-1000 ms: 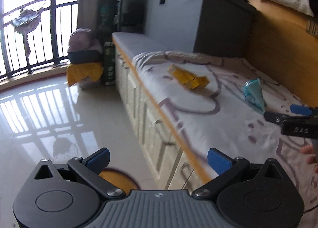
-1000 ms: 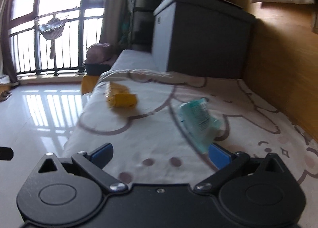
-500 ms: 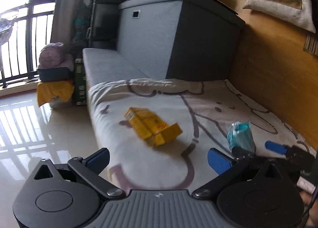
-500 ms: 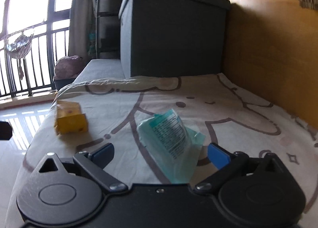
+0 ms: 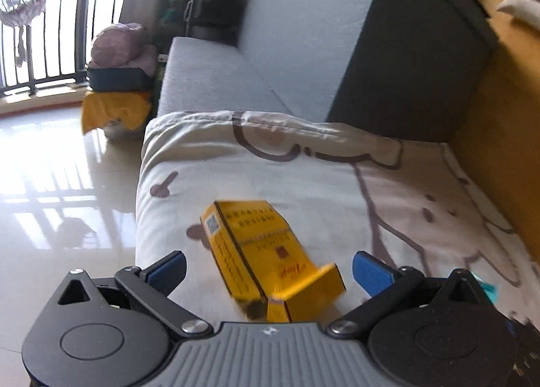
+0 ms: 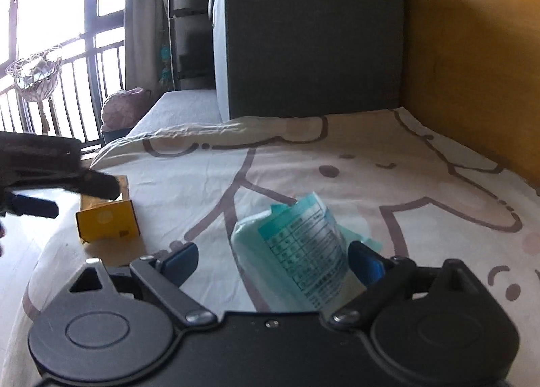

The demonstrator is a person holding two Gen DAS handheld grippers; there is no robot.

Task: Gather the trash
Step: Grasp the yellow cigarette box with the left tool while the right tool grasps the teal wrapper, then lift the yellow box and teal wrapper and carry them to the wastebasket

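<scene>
— What's the biggest thing here?

— A dark grey storage box (image 6: 314,39) at the far end, against the wooden wall (image 6: 472,66). In front of it lies a cream cartoon-print blanket (image 5: 303,171) that carries the trash.

— And the trash itself?

— A yellow carton (image 5: 266,255) lies flat on the blanket, its near end open, between the spread jaws of the left gripper (image 5: 270,269); the blue pads stand clear of it on both sides. A teal plastic packet (image 6: 297,252) sits crumpled on the blanket to the carton's right.

— The right gripper (image 6: 273,260)?

— Jaws wide, having just narrowed a little. The packet is between them, close to the right pad; I cannot tell whether it touches.
</scene>
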